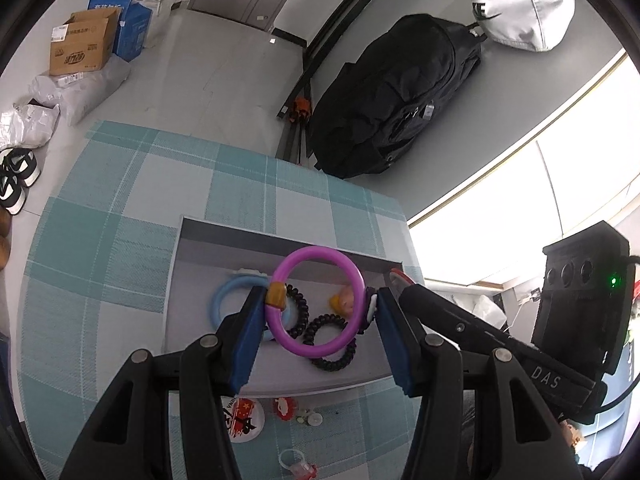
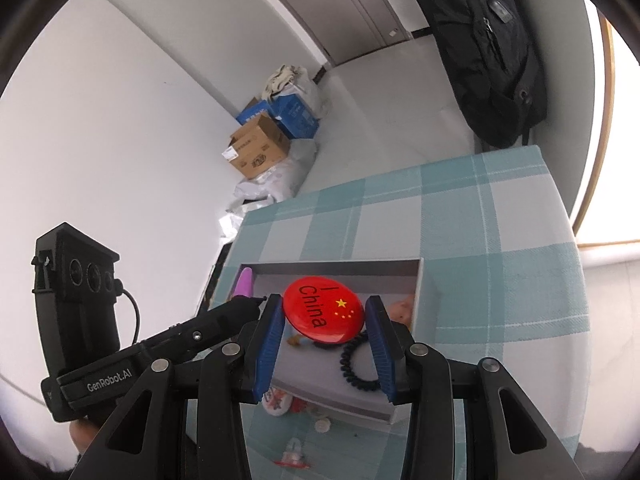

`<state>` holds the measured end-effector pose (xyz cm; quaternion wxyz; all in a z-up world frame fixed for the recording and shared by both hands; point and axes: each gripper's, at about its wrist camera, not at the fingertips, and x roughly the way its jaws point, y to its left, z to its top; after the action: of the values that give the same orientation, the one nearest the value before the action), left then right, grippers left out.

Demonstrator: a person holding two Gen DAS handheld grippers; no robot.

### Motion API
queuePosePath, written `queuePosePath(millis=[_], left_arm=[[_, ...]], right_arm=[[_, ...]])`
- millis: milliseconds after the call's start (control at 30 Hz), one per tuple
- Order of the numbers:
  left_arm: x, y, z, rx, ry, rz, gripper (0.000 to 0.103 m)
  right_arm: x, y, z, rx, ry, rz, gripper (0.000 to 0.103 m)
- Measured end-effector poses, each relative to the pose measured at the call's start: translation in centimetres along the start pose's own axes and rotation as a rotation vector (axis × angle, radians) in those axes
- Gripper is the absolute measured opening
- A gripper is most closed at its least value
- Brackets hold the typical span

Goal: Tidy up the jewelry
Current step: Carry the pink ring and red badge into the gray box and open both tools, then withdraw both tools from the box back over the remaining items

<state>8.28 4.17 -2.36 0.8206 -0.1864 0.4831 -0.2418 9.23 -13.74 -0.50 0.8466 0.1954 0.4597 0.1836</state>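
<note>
My left gripper (image 1: pixel 318 306) is shut on a purple bangle (image 1: pixel 320 300) with an amber bead, held over the grey tray (image 1: pixel 208 236). In the tray lie a light blue bangle (image 1: pixel 224 296), black coil hair ties (image 1: pixel 332 344) and a small yellow-haired figure (image 1: pixel 344 300). My right gripper (image 2: pixel 324 316) is shut on a red round "I China" badge (image 2: pixel 324 314) above the same tray (image 2: pixel 340 266); a black coil tie (image 2: pixel 358 368) lies below it. The right gripper's tip (image 1: pixel 400 278) shows beside the left one.
The tray sits on a teal checked cloth (image 1: pixel 120 220). In front of the tray lie a white flag badge (image 1: pixel 242 420), a red pin (image 1: pixel 286 408) and small clear pieces (image 1: pixel 296 464). A black backpack (image 1: pixel 400 96) and cardboard boxes (image 1: pixel 80 46) are on the floor beyond.
</note>
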Motion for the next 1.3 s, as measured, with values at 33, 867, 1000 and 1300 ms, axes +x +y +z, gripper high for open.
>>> queuePosePath(millis=[33,867,1000,1300], left_arm=[[0.1,-0.1,0.0,0.002,0.004,0.004,0.049],[-0.6,0.3,0.1,-0.052,-0.022,-0.056,0.081],[-0.7,0.3,-0.4,-0.05,-0.017,-0.03,0.081],[-1.8,-1.0,-1.6,0.051,-0.058,0.104,0.081]], right_arm=[[0.0,-0.2,0.0,0.005,0.002,-0.003,0.04],[-2.9,-1.8,-0.1,0.104,-0.112,0.041,0.083],[-3.6,-2.1,-0.4,0.107,-0.125,0.024,0.085],[-4.2,-1.2,-1.5,0.027,-0.139,-0.021,0.094]])
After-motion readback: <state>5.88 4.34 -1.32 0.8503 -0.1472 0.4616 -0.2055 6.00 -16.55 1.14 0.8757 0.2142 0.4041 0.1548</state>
